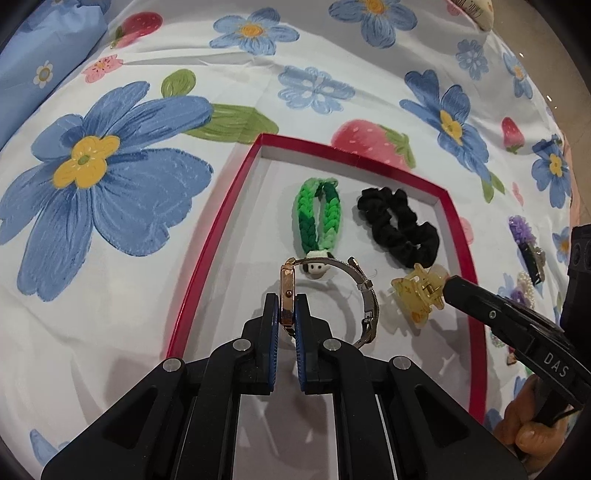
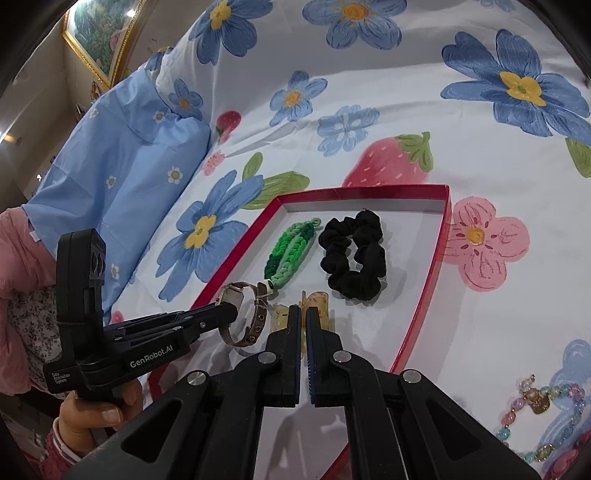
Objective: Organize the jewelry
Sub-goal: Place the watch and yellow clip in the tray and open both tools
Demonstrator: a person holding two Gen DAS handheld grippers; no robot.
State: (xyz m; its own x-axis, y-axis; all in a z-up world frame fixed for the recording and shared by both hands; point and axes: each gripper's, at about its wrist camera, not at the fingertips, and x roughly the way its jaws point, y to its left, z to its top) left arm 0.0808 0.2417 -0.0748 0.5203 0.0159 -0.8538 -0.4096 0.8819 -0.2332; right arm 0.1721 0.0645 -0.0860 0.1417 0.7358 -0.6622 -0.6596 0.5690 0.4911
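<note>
A red-rimmed box (image 1: 218, 229) (image 2: 432, 280) lies on the flowered bedsheet. In it lie a green braided bracelet (image 1: 314, 214) (image 2: 290, 253) and a black scrunchie (image 1: 399, 225) (image 2: 354, 254). My left gripper (image 1: 286, 301) is shut on the rose-gold case of a wristwatch (image 1: 286, 291) (image 2: 236, 295), held low over the box floor, its mesh strap (image 1: 369, 295) curving right. My right gripper (image 2: 303, 314) is shut on a yellow claw hair clip (image 1: 421, 291) (image 2: 319, 301) inside the box, near the scrunchie.
Loose jewelry lies on the sheet right of the box: a beaded bracelet with a charm (image 2: 543, 402), a purple hair clip (image 1: 521, 229) and pearl pieces (image 1: 528, 288). A blue pillow (image 2: 122, 177) sits at the left. A framed picture (image 2: 99, 33) hangs beyond.
</note>
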